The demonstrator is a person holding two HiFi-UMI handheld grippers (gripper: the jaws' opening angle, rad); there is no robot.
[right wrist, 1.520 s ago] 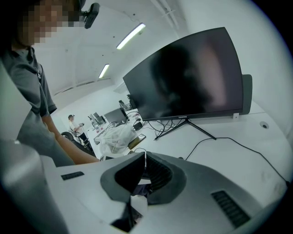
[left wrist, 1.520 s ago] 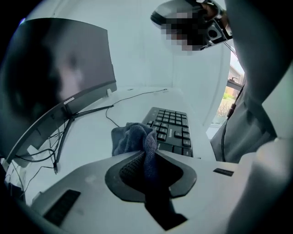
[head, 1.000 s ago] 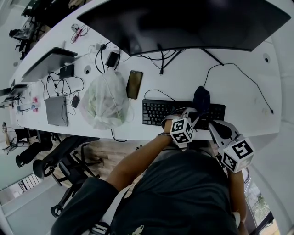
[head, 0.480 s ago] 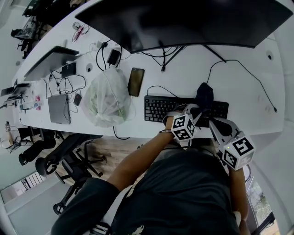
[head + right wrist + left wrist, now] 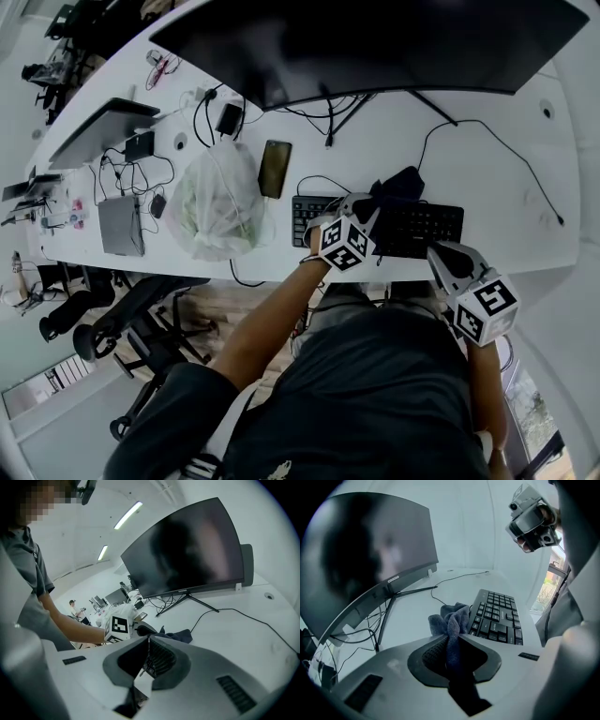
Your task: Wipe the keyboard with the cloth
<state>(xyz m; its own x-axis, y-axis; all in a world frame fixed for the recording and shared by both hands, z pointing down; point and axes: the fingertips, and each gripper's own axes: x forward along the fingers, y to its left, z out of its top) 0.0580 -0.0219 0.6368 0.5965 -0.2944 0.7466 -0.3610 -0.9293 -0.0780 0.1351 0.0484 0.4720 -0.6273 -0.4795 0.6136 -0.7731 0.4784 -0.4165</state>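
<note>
A black keyboard [image 5: 417,228] lies near the front edge of the white desk [image 5: 506,187]. A dark blue-grey cloth [image 5: 400,183] rests on its left half and spills over its far edge. My left gripper [image 5: 370,207] is over the keyboard's left part, shut on the cloth. In the left gripper view the cloth [image 5: 451,620] bunches out of the left gripper [image 5: 452,638], with the keyboard [image 5: 499,618] just to the right. My right gripper [image 5: 440,253] hangs at the keyboard's front right edge, jaws together with nothing in them. The right gripper [image 5: 149,639] faces the cloth [image 5: 177,635].
A wide curved monitor [image 5: 375,47] stands behind the keyboard, its stand legs and cables [image 5: 328,122] on the desk. Left of the keyboard lie a phone [image 5: 274,170] and a full plastic bag [image 5: 220,202]. Farther left are a laptop [image 5: 98,131] and small devices. An office chair [image 5: 131,319] stands below.
My left gripper has slid left along the keyboard, dragging the cloth with it from the middle-right to the left half. The right gripper has stayed put.
</note>
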